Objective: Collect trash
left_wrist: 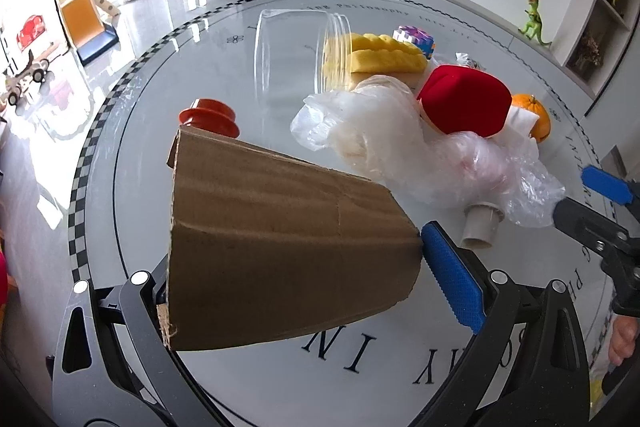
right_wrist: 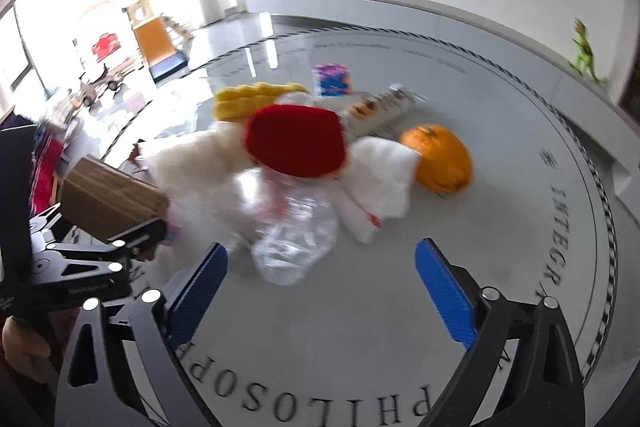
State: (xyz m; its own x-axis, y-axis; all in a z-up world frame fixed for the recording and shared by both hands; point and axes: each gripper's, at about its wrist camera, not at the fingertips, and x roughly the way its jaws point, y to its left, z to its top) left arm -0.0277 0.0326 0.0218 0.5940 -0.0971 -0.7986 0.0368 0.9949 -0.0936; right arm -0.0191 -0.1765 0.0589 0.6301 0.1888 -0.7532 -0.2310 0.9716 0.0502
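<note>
Already your left gripper [left_wrist: 294, 269] is clamped on the cardboard piece [left_wrist: 280, 239], stiff, light, held above the counter [left_wrist: 132, 187]. Beyond it lies the crumpled plastic bag [left_wrist: 400, 143]: soft, slippery, nearly weightless, so pinch a bunched fold rather than a flat skin. Your right gripper [right_wrist: 320, 291] stands wide with nothing between its pads, just short of that plastic. A clear jar [left_wrist: 296, 51] lies on its side, apparently empty. The red box [left_wrist: 466, 101] rests on the bag; an orange [left_wrist: 536, 117] sits beside.

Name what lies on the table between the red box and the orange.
A folded white tissue lies between the red box and the orange, touching both. The right wrist view shows it best; the left wrist view shows just its corner.
</note>
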